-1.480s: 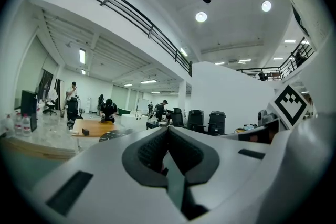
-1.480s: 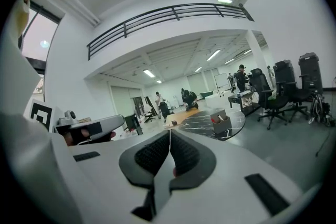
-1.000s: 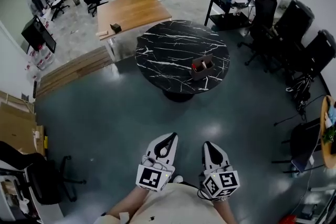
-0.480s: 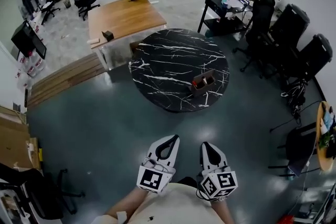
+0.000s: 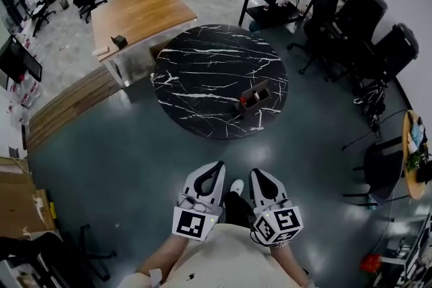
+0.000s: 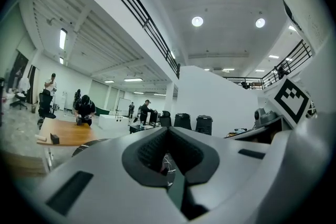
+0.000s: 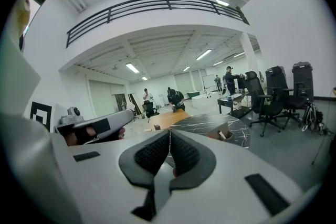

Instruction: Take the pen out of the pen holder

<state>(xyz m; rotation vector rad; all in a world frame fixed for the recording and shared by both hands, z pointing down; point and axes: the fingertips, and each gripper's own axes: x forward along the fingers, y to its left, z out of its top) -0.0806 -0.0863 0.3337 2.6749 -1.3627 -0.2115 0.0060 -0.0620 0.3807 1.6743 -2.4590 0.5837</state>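
- Treat the pen (image 7: 220, 135) as light, stiff and probably smooth-barrelled; expect it to swivel or slip under a shallow pinch at the very end.
- Take hold on the exposed upper barrel, just above the rim of the pen holder (image 5: 256, 96), with the pads square across the barrel.
- Draw out along the pen's own axis; judge the holder light enough to tip or drag under a sideways pull.
- Find the pen standing in the holder, well ahead of both claws and slightly toward the right claw's side, on the round black desk (image 5: 202, 71).
- Accept that lean, number and colour of the pens cannot be told at this range.
- Read the left claw (image 5: 216, 165) as pressed together at the tips, with a hollow behind them; see only the distant desk through that hollow, so nothing pinched, nothing touched.
- Read the right claw (image 5: 255, 173) as pressed together along the ribbed pads; nothing between, nothing touched.
- Note both claws held side by side, close to the body, over bare floor (image 5: 121, 158), well apart from the desk.
- Plan to spread the working claw wider than the barrel before closing in on the holder.
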